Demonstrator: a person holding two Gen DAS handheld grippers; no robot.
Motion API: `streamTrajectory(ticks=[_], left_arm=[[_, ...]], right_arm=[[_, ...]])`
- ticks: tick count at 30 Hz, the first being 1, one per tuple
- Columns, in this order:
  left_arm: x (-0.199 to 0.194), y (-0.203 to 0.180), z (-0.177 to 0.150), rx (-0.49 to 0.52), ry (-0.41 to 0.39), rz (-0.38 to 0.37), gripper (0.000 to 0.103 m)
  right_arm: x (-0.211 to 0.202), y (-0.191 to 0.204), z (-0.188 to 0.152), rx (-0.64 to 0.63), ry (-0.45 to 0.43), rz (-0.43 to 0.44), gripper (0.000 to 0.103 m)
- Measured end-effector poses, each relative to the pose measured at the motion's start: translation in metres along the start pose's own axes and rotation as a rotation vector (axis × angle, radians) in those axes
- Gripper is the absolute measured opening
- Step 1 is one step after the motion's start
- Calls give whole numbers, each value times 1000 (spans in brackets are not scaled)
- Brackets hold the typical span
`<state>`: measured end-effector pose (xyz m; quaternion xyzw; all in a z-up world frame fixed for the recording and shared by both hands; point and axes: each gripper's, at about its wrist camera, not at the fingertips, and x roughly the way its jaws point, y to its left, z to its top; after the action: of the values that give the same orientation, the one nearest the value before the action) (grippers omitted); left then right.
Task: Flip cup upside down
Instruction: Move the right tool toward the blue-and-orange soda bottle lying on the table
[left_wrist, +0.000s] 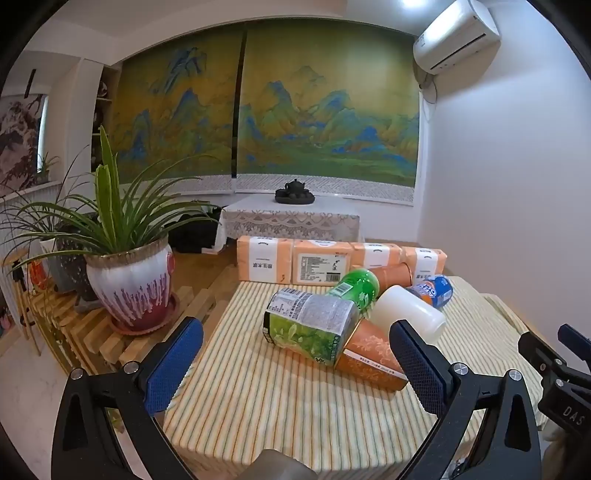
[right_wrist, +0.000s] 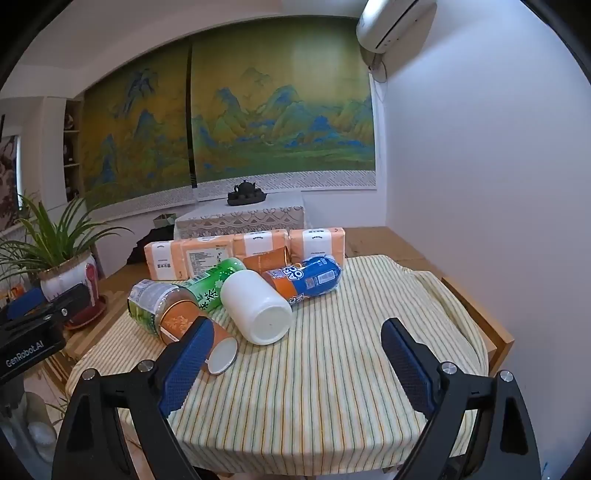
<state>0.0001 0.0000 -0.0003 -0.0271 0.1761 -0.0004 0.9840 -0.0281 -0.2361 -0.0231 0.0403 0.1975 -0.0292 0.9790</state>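
- Two claws, left claw (left_wrist: 295, 363) and right claw (right_wrist: 297, 360), both spread wide, empty.
- One white cup (right_wrist: 256, 308) lying at 11 o'clock.
- Four tissue packs (right_wrist: 243, 249) behind.

- Wooden table (right_wrist: 476, 314), bare at the far edge and right side.
- Striped cloth (right_wrist: 332, 369) over most of the top, rumpled at the far right corner.
- Row of orange tissue packs (right_wrist: 243, 249) standing along the far edge.
- On the cloth, a close cluster, all on their sides: clear bottle (right_wrist: 147, 299) at left, green bottle (right_wrist: 218, 280), white jar (right_wrist: 255, 310) in the middle, blue bottle (right_wrist: 314, 275) at right.
- Orange cup (right_wrist: 199, 332) lying against the clear bottle, white base toward the camera.
- Second orange cup (right_wrist: 267, 260) lying behind, just before the packs.
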Motion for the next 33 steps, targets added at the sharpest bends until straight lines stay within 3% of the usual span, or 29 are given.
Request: streamTrajectory(ticks=[10,33], left_arm=[[4,8,-2,-4,41,5,102],[1,9,0,18,22,17,102]], right_arm=[[1,-1,0,0,16,5,90],[3,-3,4,34,23,-7,90]])
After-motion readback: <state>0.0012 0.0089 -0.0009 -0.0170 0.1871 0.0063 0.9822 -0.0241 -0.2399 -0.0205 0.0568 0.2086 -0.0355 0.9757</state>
